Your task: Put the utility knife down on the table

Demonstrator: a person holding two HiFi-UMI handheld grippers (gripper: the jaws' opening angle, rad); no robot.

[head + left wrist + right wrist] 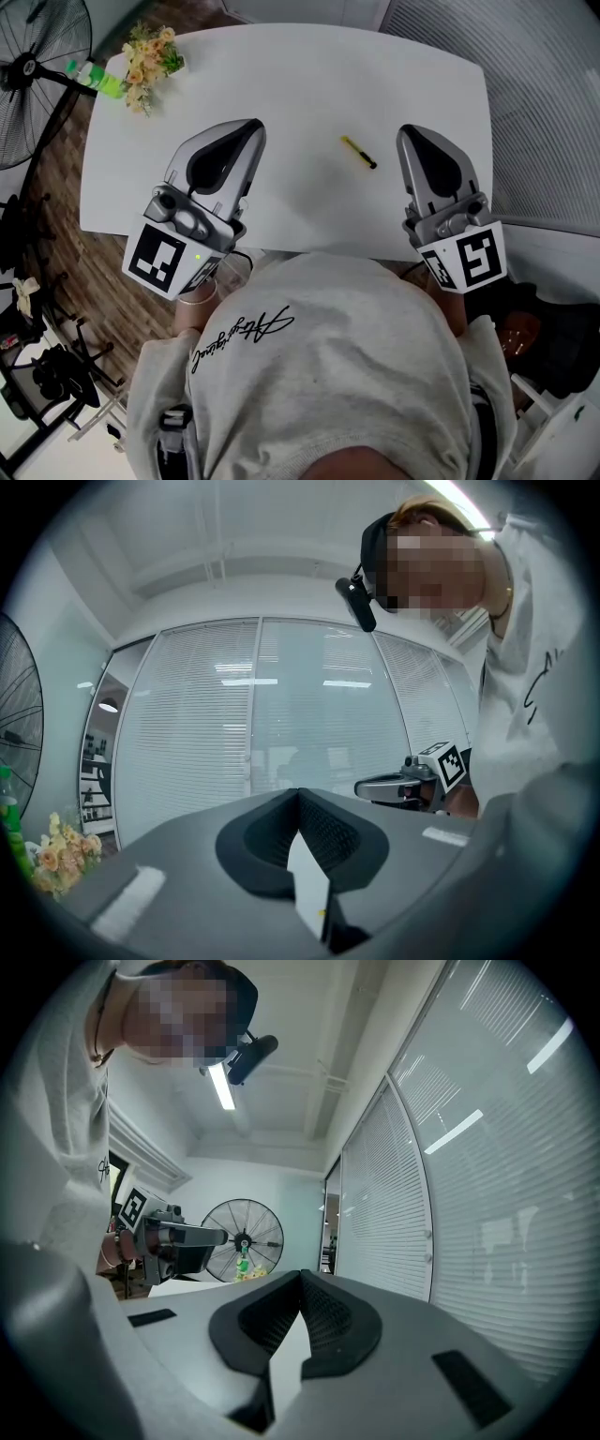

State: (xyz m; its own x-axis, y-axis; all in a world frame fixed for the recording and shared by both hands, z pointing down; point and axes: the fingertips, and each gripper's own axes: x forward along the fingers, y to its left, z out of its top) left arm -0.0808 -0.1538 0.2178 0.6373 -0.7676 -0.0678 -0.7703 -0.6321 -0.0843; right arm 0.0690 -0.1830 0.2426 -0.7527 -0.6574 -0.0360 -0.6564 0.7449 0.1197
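Utility knife (358, 152): lying flat on the white table (281, 66), touched by neither tool.

Table: rounded top, mostly bare. A floor fan (37, 56) stands off its far left corner. A bunch of pale flowers (148, 61) and a green bottle (98, 82) sit at that same corner, well apart from the knife.

Person: grey shirt (319, 356), standing at the near edge with both tools drawn in close to the body.

Left gripper (246, 127): jaws together at the tips, nothing between them. Its own view looks up and across the room rather than down at the table.

Right gripper (405, 133): jaws likewise together and empty, and its view is also aimed away from the tabletop.

Knife detail: slim yellow body with a dark end. The long axis runs diagonally, with the yellow end farther and to the left and the dark end nearer and to the right. It lies between the two tools and clearly closer to the right one, just to the left of its tips.

Judgement: the set-down looks complete. If it were picked up again, the right tool has the shorter reach and would need to turn across that diagonal.
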